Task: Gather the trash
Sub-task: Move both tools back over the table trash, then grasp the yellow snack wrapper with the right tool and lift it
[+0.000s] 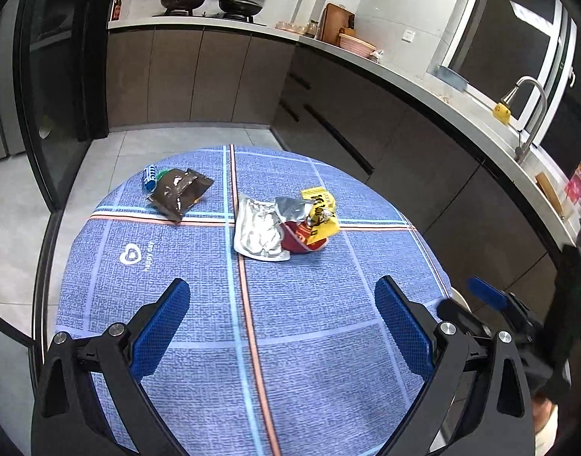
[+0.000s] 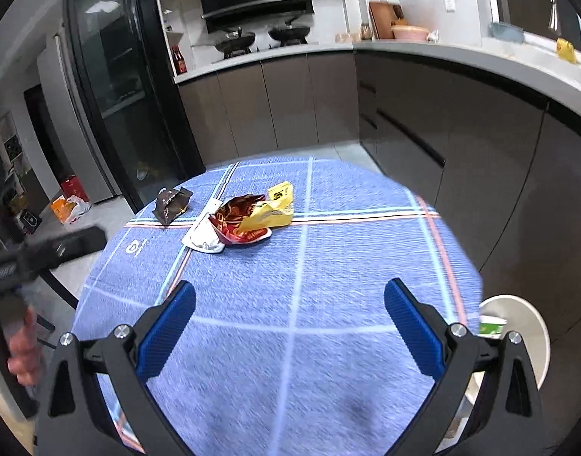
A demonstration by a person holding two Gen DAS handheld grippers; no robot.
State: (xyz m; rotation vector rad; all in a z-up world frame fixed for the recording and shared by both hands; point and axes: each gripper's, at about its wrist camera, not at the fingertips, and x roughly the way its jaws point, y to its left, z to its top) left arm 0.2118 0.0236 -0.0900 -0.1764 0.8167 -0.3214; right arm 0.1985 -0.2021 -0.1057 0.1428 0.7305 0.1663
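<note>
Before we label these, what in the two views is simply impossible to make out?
- Blue item: left wrist view, mostly hidden behind the brown wrapper; unseen in the right wrist view.
- White bin: right wrist view, contents cut off by the right gripper.
- Yellow wrapper: print too small and crumpled to read.

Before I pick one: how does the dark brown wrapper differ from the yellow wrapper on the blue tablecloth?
The dark brown foil wrapper lies alone left of the red stripe; the yellow printed wrapper sits crumpled atop a red packet beside a silver pouch. A blue tube touches only the brown one. Both are empty, untouched trash.
</note>
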